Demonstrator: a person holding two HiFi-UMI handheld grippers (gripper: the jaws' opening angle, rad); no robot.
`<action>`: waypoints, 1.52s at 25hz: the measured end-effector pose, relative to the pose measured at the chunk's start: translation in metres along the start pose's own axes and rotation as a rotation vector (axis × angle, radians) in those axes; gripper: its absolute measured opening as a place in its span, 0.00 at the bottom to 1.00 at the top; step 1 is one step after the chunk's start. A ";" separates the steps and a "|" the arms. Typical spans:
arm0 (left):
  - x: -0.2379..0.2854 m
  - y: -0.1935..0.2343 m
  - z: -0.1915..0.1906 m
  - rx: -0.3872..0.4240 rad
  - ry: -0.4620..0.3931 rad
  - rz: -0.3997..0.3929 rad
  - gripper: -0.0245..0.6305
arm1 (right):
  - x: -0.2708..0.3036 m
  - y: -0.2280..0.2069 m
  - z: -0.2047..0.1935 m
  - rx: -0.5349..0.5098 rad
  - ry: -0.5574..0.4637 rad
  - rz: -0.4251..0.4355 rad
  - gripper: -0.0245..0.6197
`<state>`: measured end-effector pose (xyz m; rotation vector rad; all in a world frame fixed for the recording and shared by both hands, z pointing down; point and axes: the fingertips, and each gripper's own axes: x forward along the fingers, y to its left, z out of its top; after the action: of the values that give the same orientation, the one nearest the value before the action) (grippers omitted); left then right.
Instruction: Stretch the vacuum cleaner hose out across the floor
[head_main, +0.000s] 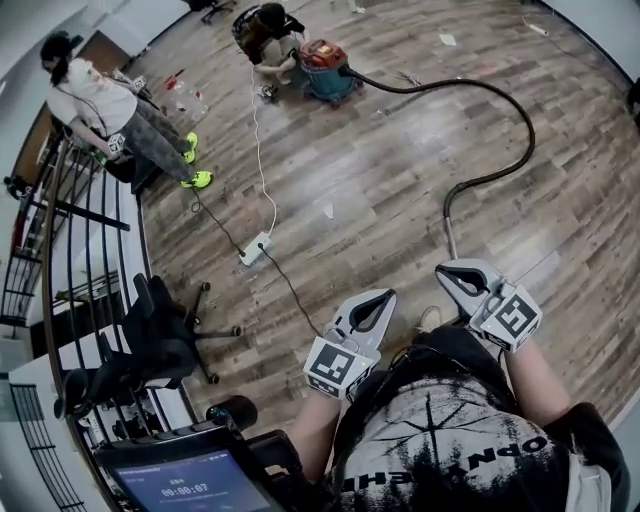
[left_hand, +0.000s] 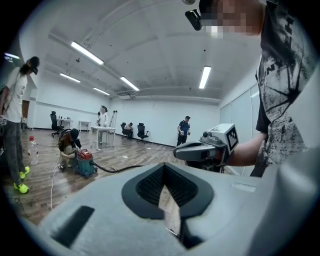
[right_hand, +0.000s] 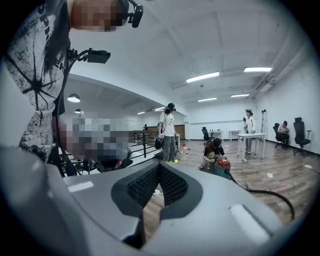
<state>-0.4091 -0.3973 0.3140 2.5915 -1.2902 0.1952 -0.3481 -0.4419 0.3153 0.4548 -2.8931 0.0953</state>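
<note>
The hose (head_main: 449, 225) lay on the floor (head_main: 380, 190), its near end just ahead of the right claw (head_main: 447, 273), and looped away to the vacuum (head_main: 325, 68) far beyond both claws. The right claw and the left claw (head_main: 388, 296) beside it were pinched closed, holding nothing.

Far ahead on floor (head_main: 380, 170): vacuum cleaner (head_main: 325, 68); hose (head_main: 520, 130) loops rightward from it; power strip (head_main: 255, 248) left of hose.
</note>
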 end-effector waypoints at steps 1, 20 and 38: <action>0.012 0.004 0.005 0.010 0.006 -0.005 0.04 | -0.001 -0.014 0.005 0.000 -0.014 -0.006 0.05; 0.210 -0.016 0.060 0.098 0.076 -0.267 0.04 | -0.117 -0.189 -0.018 0.060 -0.055 -0.330 0.05; 0.354 0.066 0.059 0.123 0.115 -0.731 0.04 | -0.083 -0.295 -0.045 0.216 0.047 -0.738 0.05</action>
<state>-0.2487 -0.7230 0.3469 2.9035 -0.2456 0.2821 -0.1708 -0.6938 0.3506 1.4847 -2.4854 0.2893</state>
